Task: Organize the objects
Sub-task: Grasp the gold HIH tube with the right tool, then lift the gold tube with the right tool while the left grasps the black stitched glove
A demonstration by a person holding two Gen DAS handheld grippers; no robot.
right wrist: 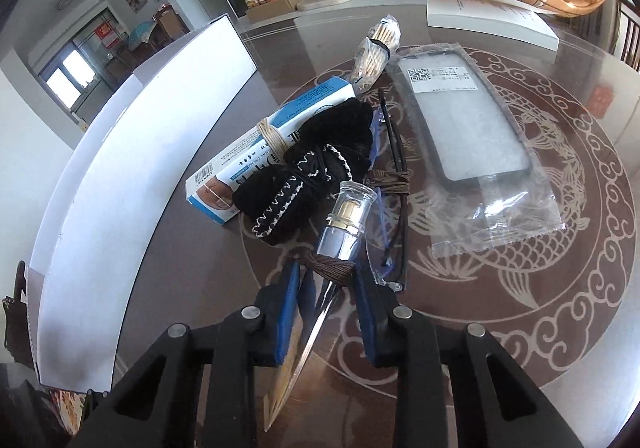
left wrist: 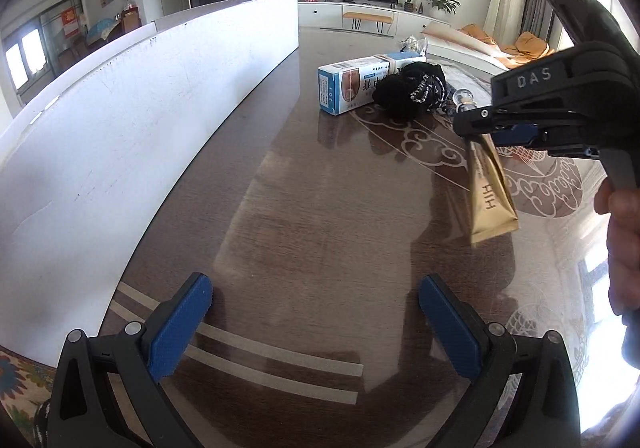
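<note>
Though seen from the left wrist only as dark shapes ahead of the left tongs (left wrist: 316, 322), from the right wrist shown plainly: blue-and-white box (right wrist: 256, 156) marked "CREAM", black knitted pouch (right wrist: 308, 176), bagged phone case (right wrist: 476, 136) with QR label, toothpick bundle (right wrist: 376, 48). Left tongs spread wide, gripping nothing, low over the desk (left wrist: 320, 208). Right tongs (left wrist: 472, 128) stamped "DAS", pinched on a gold tube (left wrist: 490, 192) lettered "HIH", hanging below them. Just beyond the right tongs' tips, a clear-capped bottle (right wrist: 346, 220).
</note>
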